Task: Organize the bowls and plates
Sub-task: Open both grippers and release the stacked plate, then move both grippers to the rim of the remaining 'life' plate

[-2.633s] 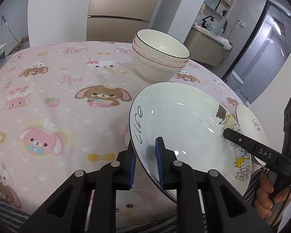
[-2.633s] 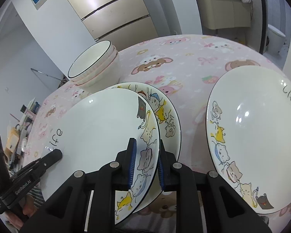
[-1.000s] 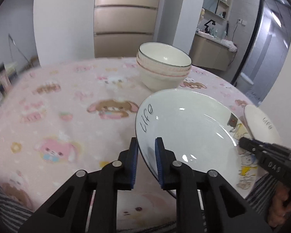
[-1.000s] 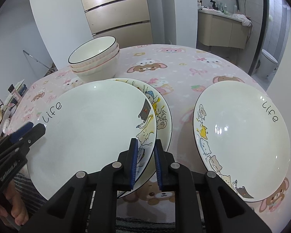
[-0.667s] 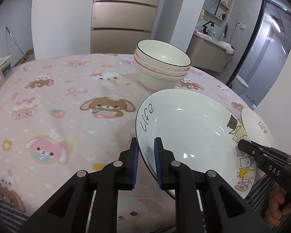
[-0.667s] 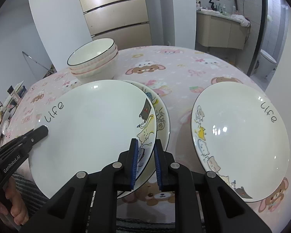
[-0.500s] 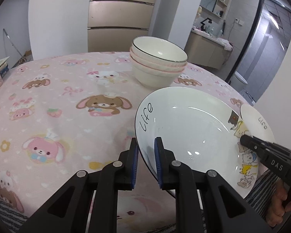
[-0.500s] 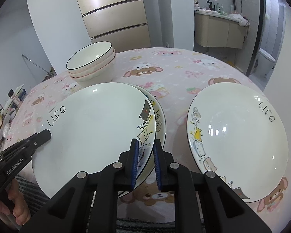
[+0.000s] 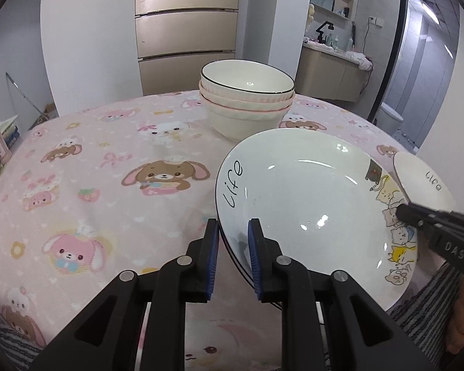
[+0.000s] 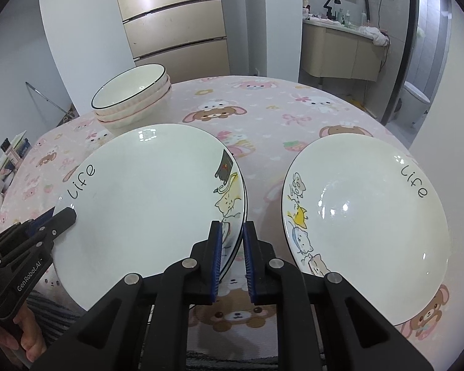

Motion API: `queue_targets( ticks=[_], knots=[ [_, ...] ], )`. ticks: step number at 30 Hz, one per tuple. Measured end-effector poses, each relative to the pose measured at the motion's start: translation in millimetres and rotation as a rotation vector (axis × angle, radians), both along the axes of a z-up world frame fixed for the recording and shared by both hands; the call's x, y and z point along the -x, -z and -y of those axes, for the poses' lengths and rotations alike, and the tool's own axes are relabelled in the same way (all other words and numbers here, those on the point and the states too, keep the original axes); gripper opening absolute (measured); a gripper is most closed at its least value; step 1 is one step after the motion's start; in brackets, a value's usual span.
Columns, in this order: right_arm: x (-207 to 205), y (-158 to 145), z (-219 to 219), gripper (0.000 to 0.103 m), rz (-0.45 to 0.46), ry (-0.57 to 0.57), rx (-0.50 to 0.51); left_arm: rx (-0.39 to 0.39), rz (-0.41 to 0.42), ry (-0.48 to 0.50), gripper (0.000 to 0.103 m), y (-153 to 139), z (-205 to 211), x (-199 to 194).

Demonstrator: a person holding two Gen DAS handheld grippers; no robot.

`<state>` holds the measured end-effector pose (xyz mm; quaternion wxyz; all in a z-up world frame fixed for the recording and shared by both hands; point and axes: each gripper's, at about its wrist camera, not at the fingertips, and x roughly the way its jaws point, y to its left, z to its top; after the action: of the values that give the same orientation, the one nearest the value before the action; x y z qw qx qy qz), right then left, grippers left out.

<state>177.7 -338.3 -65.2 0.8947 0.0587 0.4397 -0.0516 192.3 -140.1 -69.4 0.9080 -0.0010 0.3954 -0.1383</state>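
A white "Life" plate with cat drawings [image 9: 309, 204] [image 10: 145, 198] lies on top of a second plate whose rim shows just beneath it. My left gripper [image 9: 232, 247] straddles the stacked rims at the plate's left edge with its jaws slightly apart. My right gripper [image 10: 232, 247] straddles the rims at the plate's right edge the same way. A third "Life" plate [image 10: 368, 225] lies on the table to the right, also in the left wrist view [image 9: 423, 182]. A stack of three cream bowls [image 9: 247, 99] [image 10: 133, 95] stands behind.
The round table carries a pink cartoon-animal cloth [image 9: 92, 179]. A beige fridge [image 9: 185, 24] stands behind it, with a cabinet and doorway to the right [image 10: 343, 52]. Books and small items sit at the far left [image 10: 9, 151].
The top plate has come down level onto the plate beneath, so the lower plate's face is now covered. Both grippers' jaws have opened slightly around the rims.
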Motion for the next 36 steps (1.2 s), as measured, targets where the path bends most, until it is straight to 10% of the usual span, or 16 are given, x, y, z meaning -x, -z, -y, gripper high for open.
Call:
queue_targets(
  ticks=[4,13,19,23,36],
  knots=[
    [1.3,-1.0,3.3,0.015,0.013,0.005,-0.018,0.025,0.03,-0.02,0.02,-6.4,-6.8,3.2],
    [14.3,-19.4,4.1,0.016,0.138,-0.001,-0.017,-0.005,0.331,-0.037,0.073,-43.9,-8.8,41.5],
    [31.2,-37.8,-0.7,0.056,0.305,0.036,0.097,0.01,0.503,-0.049,0.103,-60.2,-12.5,61.8],
    [53.4,-53.0,-7.0,0.1,0.485,0.061,0.174,0.006,0.533,-0.048,0.103,-61.9,-13.2,65.9],
    [62.8,-56.4,-7.7,0.103,0.531,0.079,0.185,0.047,0.463,-0.116,0.103,-56.8,-27.2,56.3]
  ],
)
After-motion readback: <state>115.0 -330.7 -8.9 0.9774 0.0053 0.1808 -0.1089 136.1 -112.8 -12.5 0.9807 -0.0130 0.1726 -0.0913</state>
